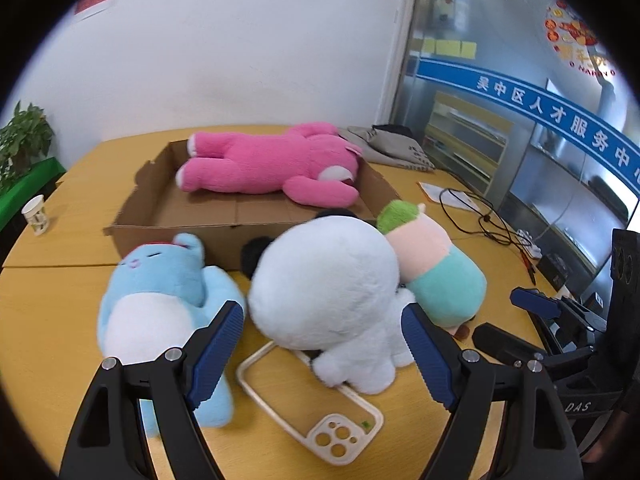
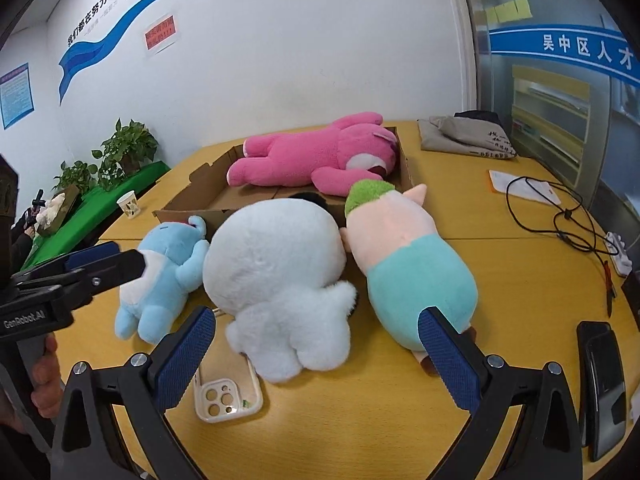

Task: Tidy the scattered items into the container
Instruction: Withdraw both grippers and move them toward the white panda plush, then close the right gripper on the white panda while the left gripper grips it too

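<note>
Hiding phone case (image 1: pixel 320 412) top edge, white plush (image 1: pixel 332 304), both claws gaping

Your left gripper (image 1: pixel 322 344) and right gripper (image 2: pixel 316 354) hover side by side, jaws spread wide, both holding nothing.

Pink plush bear (image 1: pixel 272 164) is lying flat on its front in the open cardboard box (image 1: pixel 160 204), upper middle of the frame. Just in front of the box, three more toys sit on the table: a light blue plush (image 1: pixel 160 304) on the left, a big white fluffy plush (image 1: pixel 332 292) in the center covering part of a clear phone case (image 1: pixel 320 420), and a green-haired teal plush (image 1: pixel 436 268) on the right.
</note>
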`<state>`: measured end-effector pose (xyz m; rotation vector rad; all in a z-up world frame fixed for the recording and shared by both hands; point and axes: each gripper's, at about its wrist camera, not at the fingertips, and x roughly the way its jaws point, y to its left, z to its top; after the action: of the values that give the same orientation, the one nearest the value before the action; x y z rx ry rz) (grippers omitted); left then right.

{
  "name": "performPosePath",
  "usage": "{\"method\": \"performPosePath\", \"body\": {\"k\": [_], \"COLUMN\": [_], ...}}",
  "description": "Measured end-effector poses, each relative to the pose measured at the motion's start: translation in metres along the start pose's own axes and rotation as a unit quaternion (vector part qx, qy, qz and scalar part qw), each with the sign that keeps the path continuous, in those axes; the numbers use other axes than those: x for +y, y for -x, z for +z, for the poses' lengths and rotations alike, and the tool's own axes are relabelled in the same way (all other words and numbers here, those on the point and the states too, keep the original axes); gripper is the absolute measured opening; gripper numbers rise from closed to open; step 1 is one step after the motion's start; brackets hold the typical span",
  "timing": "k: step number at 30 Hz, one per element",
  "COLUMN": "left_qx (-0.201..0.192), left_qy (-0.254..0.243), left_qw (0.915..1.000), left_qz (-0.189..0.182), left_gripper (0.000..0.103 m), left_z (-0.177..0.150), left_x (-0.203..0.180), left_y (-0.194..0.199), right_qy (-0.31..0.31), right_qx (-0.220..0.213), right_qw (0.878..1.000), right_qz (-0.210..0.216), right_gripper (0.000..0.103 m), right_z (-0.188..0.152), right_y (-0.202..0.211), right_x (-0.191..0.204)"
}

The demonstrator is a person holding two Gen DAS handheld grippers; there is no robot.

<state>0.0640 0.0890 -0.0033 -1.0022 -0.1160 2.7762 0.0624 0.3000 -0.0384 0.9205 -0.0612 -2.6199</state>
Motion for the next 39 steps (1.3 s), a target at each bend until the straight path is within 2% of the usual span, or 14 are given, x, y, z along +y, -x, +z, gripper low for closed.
{"method": "performPosePath", "body": {"k": [5,9,14,18,20,24,28,31,33,39], "left_qx": [0.025,0.033,0.024,0.031,0.037,0.057,0.060,0.050,0.047,0.034], "left_qy": [-0.031,-0.035,-0.019,0.011,0.018,0.043,0.073,0.075,0.076,0.089], "left_qw": [0.9991,0.9986,0.9984,0.9966,0.9957,0.9915,0.9884,0.9869,0.9860,0.9832], "left_qz": [-0.011,-0.024,-0.048,-0.076,-0.083,-0.108,-0.119,-0.134,-0.141,-0.155], "left_gripper": [0.081,0.081,0.081,0.081,0.081,0.081,0.081,0.081,0.081,0.081], "left_z": [0.007,0.007,0.009,0.010,0.010,0.007,0.000,-0.002,-0.003,-0.003], "left_x": [-0.025,-0.030,-0.013,0.018,0.030,0.050,0.067,0.071,0.073,0.082], "left_y": [-0.025,-0.034,-0.039,-0.056,-0.065,-0.084,-0.091,-0.089,-0.088,-0.084], "right_qy": [-0.023,-0.026,-0.005,0.015,0.039,0.099,0.109,0.107,0.123,0.121], "right_qx": [0.011,0.024,0.032,0.041,0.042,0.037,0.077,0.109,0.113,0.118], "right_qw": [0.999,0.996,0.995,0.993,0.993,0.992,0.990,0.988,0.986,0.985], "right_qz": [0.045,0.081,0.095,0.106,0.103,0.069,0.035,0.032,0.024,0.039], "right_gripper": [0.103,0.103,0.103,0.103,0.103,0.103,0.103,0.101,0.098,0.083], "right_z": [-0.005,-0.012,-0.015,-0.012,-0.006,0.003,0.004,-0.004,-0.010,-0.013], "right_y": [-0.016,-0.026,-0.033,-0.050,-0.062,-0.081,-0.116,-0.135,-0.140,-0.140], "right_x": [-0.023,-0.030,-0.018,0.001,0.015,0.037,0.037,0.036,0.042,0.037]}}
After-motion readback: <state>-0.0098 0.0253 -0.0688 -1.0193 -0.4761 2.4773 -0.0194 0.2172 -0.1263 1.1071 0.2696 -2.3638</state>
